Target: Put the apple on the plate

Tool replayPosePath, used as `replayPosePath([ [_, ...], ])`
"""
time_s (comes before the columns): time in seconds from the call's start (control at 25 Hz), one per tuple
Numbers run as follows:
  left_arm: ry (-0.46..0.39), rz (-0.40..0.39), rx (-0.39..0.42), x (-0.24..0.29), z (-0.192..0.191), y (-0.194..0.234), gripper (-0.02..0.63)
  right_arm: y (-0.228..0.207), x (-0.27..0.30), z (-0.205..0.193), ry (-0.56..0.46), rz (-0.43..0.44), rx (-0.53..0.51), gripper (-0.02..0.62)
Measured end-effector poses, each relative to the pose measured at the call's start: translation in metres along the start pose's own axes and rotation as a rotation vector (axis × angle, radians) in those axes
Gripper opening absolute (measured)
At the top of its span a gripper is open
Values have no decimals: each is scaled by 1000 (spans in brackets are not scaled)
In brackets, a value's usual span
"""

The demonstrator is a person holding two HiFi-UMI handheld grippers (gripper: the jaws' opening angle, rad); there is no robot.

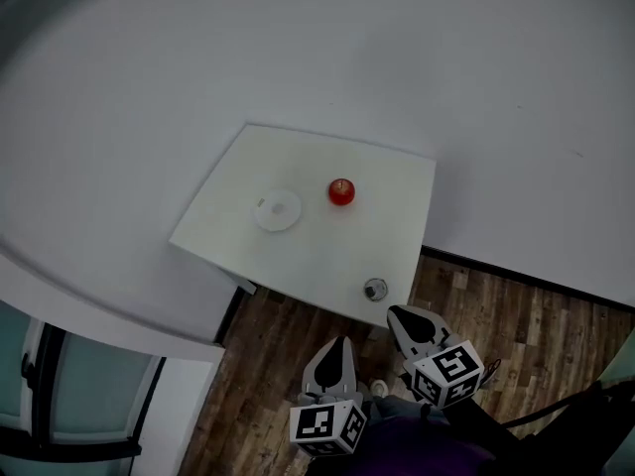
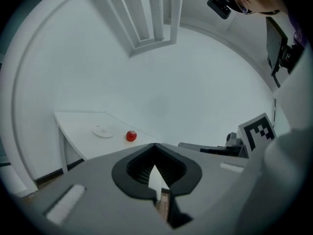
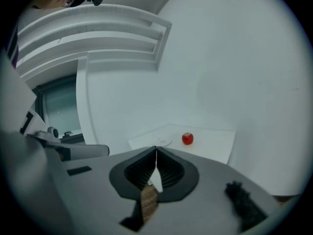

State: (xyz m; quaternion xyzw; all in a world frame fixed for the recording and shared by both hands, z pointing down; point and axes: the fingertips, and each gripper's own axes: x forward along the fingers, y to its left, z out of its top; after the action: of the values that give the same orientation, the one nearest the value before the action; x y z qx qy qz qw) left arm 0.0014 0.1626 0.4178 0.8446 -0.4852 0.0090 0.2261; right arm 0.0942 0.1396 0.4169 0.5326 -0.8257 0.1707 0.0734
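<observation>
Apple (image 1: 341,191) is sitting on the white table (image 1: 327,256), near the plate (image 1: 277,209) but not touching it. It is lying well ahead of both clenched, empty grippers, with the right gripper (image 1: 405,320) looking slightly nearer than the left gripper (image 1: 339,353).

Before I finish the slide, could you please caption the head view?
Shut left gripper and right gripper face the table; apple lies beside plate.

A white counter (image 1: 298,256) stands against plain white walls (image 1: 446,67) on a dark wooden floor (image 1: 516,315), with a window (image 1: 89,385) off to one side
</observation>
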Motion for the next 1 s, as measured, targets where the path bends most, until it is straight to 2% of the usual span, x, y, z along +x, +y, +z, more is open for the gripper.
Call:
replayPosePath([
  [0.24, 16, -13, -9, 42, 15, 23, 5, -21, 41, 11, 3, -29, 17, 12],
  [0.64, 41, -151, 68, 156, 69, 74, 5, -72, 137, 67, -32, -133, 26, 12],
  [0.76, 54, -200, 80, 183, 76, 86, 5, -84, 157, 73, -35, -176, 36, 12],
  [1.0, 94, -248, 129, 229, 87, 99, 6, -102, 183, 77, -22, -235, 72, 12],
])
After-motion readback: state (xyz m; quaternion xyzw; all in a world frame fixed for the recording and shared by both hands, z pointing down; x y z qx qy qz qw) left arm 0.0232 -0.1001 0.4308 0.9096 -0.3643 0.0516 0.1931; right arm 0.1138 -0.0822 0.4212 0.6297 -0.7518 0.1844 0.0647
